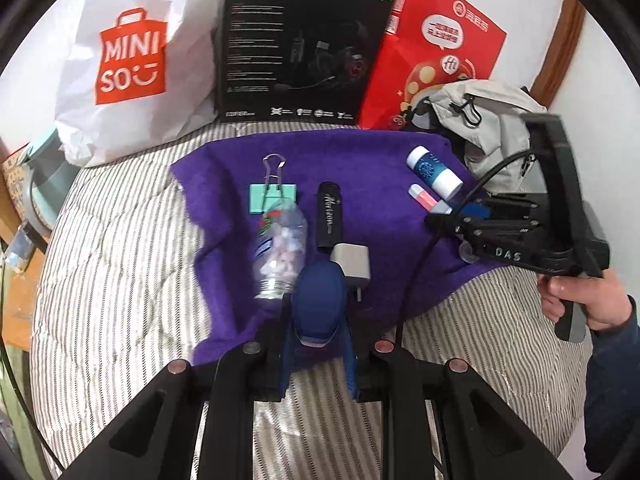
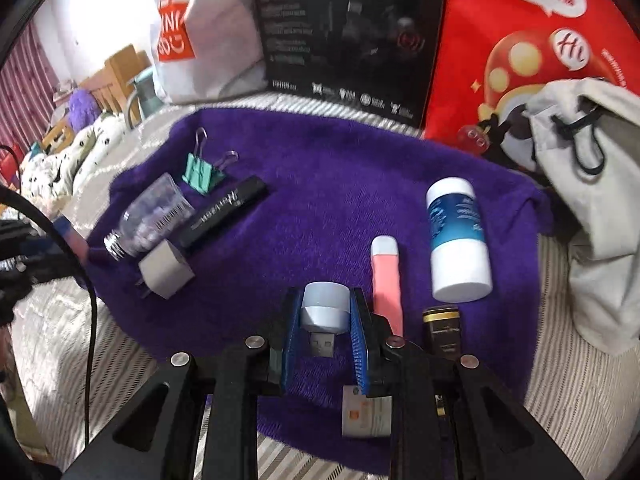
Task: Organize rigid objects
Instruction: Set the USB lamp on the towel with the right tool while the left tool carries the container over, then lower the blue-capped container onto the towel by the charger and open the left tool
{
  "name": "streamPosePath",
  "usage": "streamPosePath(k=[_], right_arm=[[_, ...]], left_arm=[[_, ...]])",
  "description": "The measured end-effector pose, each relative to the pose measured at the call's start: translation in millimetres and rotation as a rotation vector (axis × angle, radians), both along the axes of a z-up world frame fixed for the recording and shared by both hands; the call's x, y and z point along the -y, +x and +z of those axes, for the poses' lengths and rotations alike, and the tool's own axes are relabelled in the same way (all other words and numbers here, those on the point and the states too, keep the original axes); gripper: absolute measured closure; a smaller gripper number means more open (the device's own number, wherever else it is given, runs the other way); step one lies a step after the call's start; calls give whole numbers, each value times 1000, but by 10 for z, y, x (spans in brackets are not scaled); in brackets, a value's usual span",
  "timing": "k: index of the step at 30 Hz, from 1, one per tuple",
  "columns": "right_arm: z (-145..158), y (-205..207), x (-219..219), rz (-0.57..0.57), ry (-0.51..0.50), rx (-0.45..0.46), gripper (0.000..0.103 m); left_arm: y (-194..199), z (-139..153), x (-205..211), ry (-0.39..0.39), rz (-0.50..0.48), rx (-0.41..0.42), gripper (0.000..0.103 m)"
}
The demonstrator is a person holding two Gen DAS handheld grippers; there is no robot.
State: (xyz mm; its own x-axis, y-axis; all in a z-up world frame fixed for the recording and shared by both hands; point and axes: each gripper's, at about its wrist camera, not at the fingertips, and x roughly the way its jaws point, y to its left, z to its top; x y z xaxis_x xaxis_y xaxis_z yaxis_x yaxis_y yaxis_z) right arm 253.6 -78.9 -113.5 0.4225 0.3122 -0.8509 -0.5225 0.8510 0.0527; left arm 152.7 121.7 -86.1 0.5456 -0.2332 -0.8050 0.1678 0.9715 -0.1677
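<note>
Right tongs (image 2: pixel 325 334) grasping small white USB light (image 2: pixel 323 308), plug toward camera; pink tube (image 2: pixel 386 280) just right. Left tongs (image 1: pixel 318 322) clenched on blue oval object (image 1: pixel 318 300).

On the purple towel (image 2: pixel 320 184): one binder clip (image 2: pixel 202 172), one charger plug (image 2: pixel 166 270), two bottles (image 2: pixel 458 240).

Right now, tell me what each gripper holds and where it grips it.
The left gripper pinches a dark blue rounded object by its sides. The right gripper clamps a small USB light across its round head, plug toward the camera.
</note>
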Motion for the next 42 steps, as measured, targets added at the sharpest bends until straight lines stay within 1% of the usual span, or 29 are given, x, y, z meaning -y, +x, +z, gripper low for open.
streamPosePath(k=[4, 9, 13, 18, 20, 22, 26, 30, 33, 37, 42], right_arm=[[-110, -3, -57, 5, -39, -1, 79], [-113, -18, -59, 9, -42, 11, 79], [-105, -7, -59, 34, -50, -2, 77], [-84, -24, 4, 37, -39, -45, 64], [-50, -63, 57, 33, -40, -48, 64], [28, -120, 129, 25, -29, -30, 64], [209, -277, 317, 5, -13, -7, 64], [351, -464, 543, -33, -26, 19, 60], [436, -621, 709, -51, -3, 32, 60], [445, -794, 861, -75, 18, 18, 60], [378, -991, 967, -96, 39, -19, 60]], left_arm=[[5, -42, -75, -7, 13, -9, 83], [13, -55, -102, -16, 12, -12, 83], [6, -38, -102, -18, 10, -9, 83], [-14, -35, -76, -23, 9, -10, 83], [-6, -47, -42, -15, 6, -14, 83], [12, -59, -13, -16, 4, -18, 83], [73, -65, 103, -14, -13, -22, 83], [177, -62, 269, -12, -44, -20, 83], [283, -69, 409, -15, -70, -21, 83], [420, -105, 585, -7, -101, -28, 83], [600, -194, 796, 10, -133, -44, 83]])
